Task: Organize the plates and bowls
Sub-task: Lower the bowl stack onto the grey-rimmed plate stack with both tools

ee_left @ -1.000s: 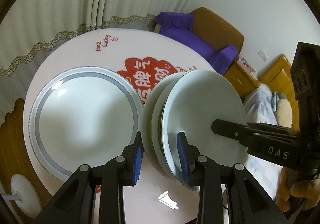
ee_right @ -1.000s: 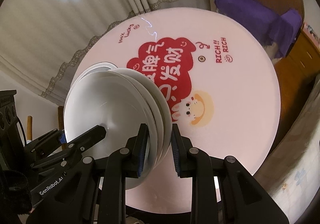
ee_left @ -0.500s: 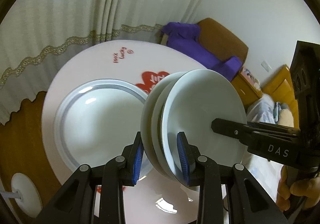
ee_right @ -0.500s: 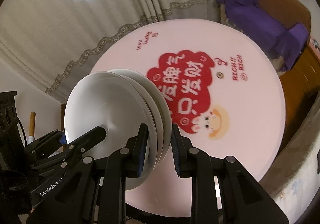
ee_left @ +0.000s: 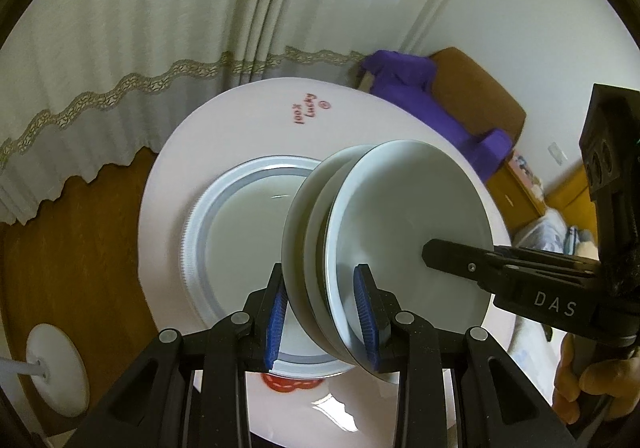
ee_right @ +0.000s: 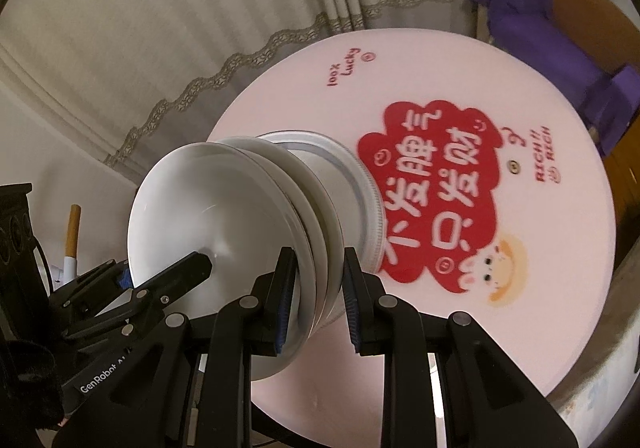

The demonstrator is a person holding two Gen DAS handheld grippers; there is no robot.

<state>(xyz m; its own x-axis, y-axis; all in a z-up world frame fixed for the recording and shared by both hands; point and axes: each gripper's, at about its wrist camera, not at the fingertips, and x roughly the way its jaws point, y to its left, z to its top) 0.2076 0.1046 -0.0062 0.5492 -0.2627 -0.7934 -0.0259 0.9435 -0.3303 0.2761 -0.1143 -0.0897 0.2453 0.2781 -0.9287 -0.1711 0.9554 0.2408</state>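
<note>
A stack of three white bowls [ee_left: 400,215] is held on edge in the air between both grippers; it also shows in the right wrist view [ee_right: 216,207]. My left gripper [ee_left: 320,308] is shut on the stack's near rim. My right gripper [ee_right: 316,296] is shut on the opposite rim, and its fingers [ee_left: 460,256] reach across the top bowl's inside. Below the stack, a large white plate with a grey ribbed rim [ee_left: 240,232] lies on the round pink table [ee_left: 248,107]; part of that plate [ee_right: 360,183] shows behind the bowls.
The table carries a red cloud print with white characters [ee_right: 440,183]. Curtains hang behind it. A brown armchair with a purple cloth [ee_left: 436,103] stands at the far right. A white round base [ee_left: 56,368] sits on the wooden floor at the left.
Both grippers have lifted the bowl stack higher and back from the table. The table and the large plate look smaller and farther. The grip on the stack is unchanged.
</note>
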